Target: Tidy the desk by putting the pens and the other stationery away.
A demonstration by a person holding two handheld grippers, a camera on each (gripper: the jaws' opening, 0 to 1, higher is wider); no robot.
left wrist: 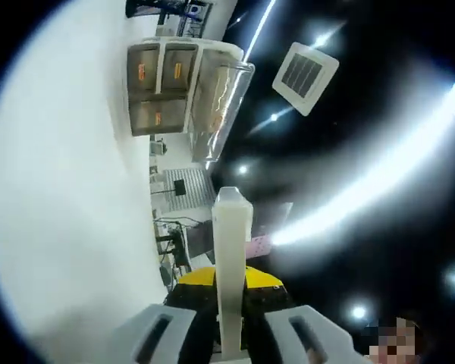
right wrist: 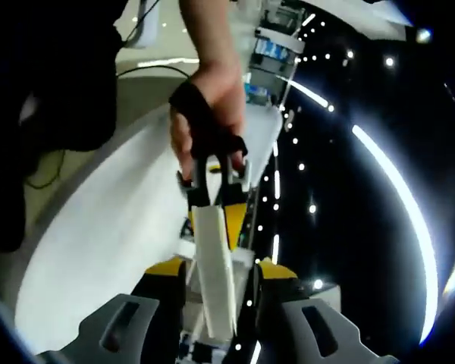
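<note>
Left gripper view looks up toward a dark ceiling with a square vent panel at 1 o'clock and bright light strips sweeping across the right side. The left gripper rises from 6 o'clock, its two grey fingers closed on a tall white rectangular block, which looks like an eraser or a slim stationery case; I cannot tell which. The block stands upright between the fingers, touching both, its top end reaching the middle of the view. A clear multi-compartment desk organiser with orange-tinted items inside sits at 11 o'clock on the white worktop.

Right gripper view shows the right gripper at 6 o'clock, its fingers likewise clamped around the same white block, which runs from between them up toward the centre. At 12 o'clock a person's hand in a dark strap holds the other gripper, meeting the block's far end
</note>
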